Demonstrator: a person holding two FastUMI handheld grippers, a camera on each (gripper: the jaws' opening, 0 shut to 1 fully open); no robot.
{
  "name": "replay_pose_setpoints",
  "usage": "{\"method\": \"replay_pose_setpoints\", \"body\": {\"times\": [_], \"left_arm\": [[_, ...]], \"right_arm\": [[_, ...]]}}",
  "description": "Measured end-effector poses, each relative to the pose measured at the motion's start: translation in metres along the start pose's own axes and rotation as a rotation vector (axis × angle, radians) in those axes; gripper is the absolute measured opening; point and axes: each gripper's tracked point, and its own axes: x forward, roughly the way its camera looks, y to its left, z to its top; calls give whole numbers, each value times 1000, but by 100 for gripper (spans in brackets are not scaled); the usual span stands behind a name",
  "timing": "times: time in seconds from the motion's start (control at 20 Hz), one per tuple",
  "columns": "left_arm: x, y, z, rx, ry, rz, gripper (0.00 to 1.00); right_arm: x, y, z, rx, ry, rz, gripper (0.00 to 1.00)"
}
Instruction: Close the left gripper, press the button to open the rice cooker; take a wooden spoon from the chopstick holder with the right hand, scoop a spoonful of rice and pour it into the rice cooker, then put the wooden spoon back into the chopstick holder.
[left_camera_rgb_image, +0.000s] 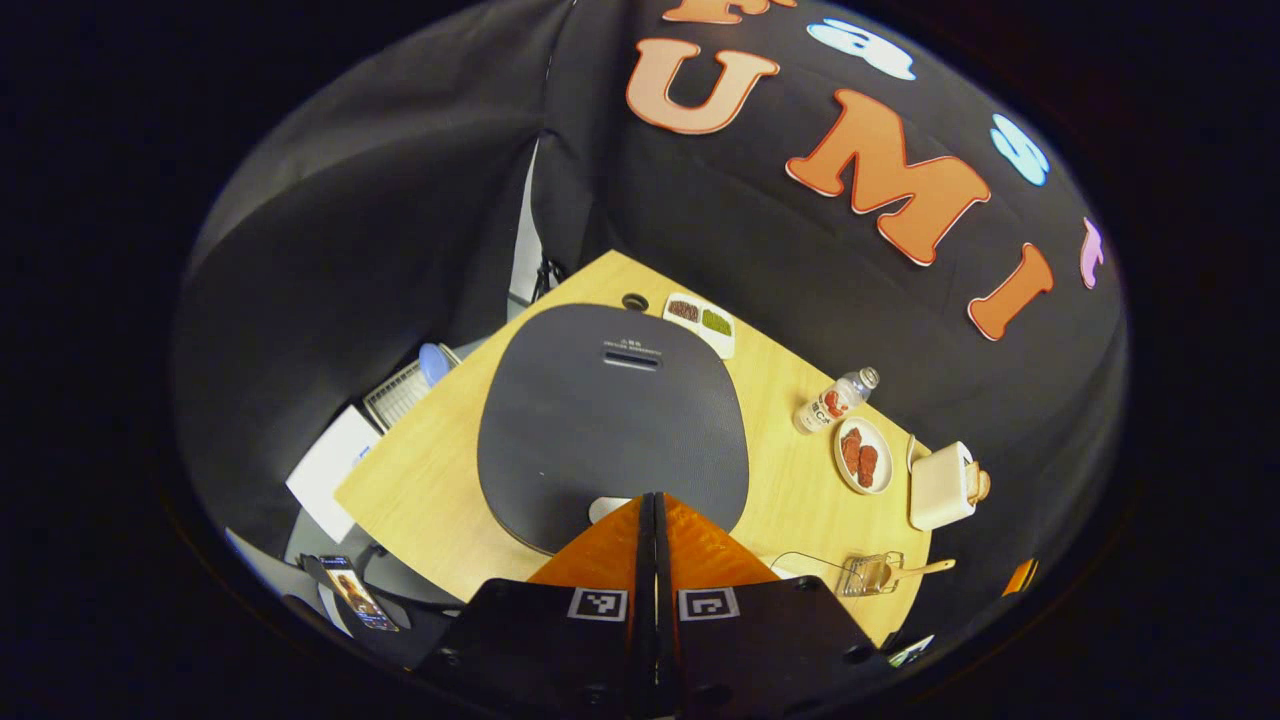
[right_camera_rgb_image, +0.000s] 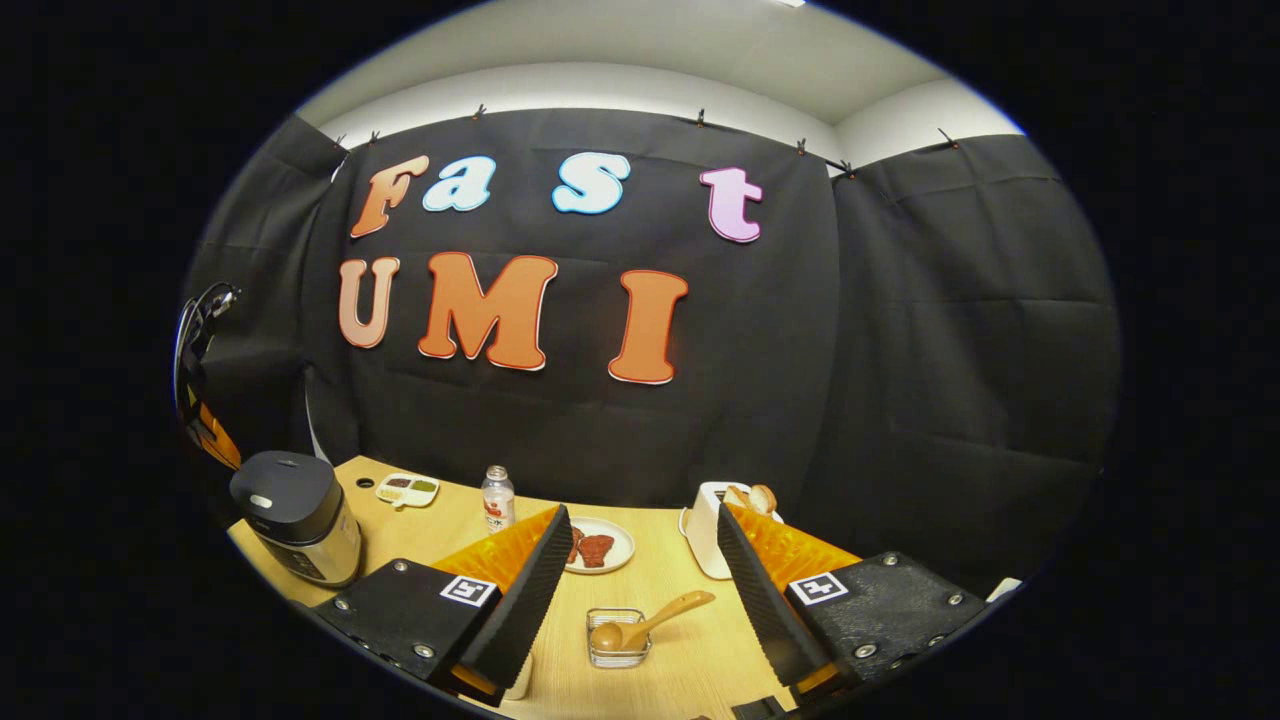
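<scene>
Left gripper (left_camera_rgb_image: 655, 500) jaws closed, poised over rice cooker (left_camera_rgb_image: 612, 420) lid. Right gripper (right_camera_rgb_image: 640, 560) jaws open, empty. Press squarely on white button (left_camera_rgb_image: 608, 508), straight down.

one rice cooker (right_camera_rgb_image: 295, 515), one wooden spoon (right_camera_rgb_image: 650, 620), one wire holder (right_camera_rgb_image: 617, 640), one bottle (right_camera_rgb_image: 497, 498), one round plate (right_camera_rgb_image: 600, 546) with two reddish pieces, one toaster (right_camera_rgb_image: 705, 540), one two-part dish (right_camera_rgb_image: 407, 489), one table (right_camera_rgb_image: 680, 660), two grippers
</scene>
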Motion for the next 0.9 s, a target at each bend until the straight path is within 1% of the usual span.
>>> {"method": "replay_pose_setpoints", "body": {"times": [0.1, 0.15, 0.25, 0.3, 0.45, 0.5, 0.6, 0.65, 0.7, 0.75, 0.9], "left_arm": [[16, 2, -10, -19, 71, -6, 5], [22, 2, -12, -27, 101, -6, 9], [34, 1, -16, -34, 142, -14, 0], [42, -1, -18, -34, 159, -20, 5], [54, 3, -30, -22, 224, -7, 5], [54, 3, -25, -14, 205, -11, 5], [55, 4, -28, -25, 212, -11, 5], [57, 4, -33, -9, 228, -19, 5], [58, 4, -30, -18, 206, -22, 5], [60, 3, -30, -24, 221, -23, 6], [59, 3, -32, 5, 215, -56, 5]], "right_arm": [[-6, -4, -6, 5, 16, -24, 91], [-9, -6, -8, 6, 22, -36, 91], [-15, -11, -14, 6, 37, -64, 91], [-18, -14, -16, 7, 45, -79, 91], [-28, -14, -26, 9, 75, -109, 91], [-31, -15, -30, 6, 86, -119, 91], [-36, -14, -35, 5, 105, -138, 91], [-37, -12, -37, 7, 116, -143, 91], [-38, -11, -41, 9, 129, -151, 91], [-39, -9, -42, 14, 137, -160, 91], [-40, 2, -42, 45, 147, -162, 91]]}}
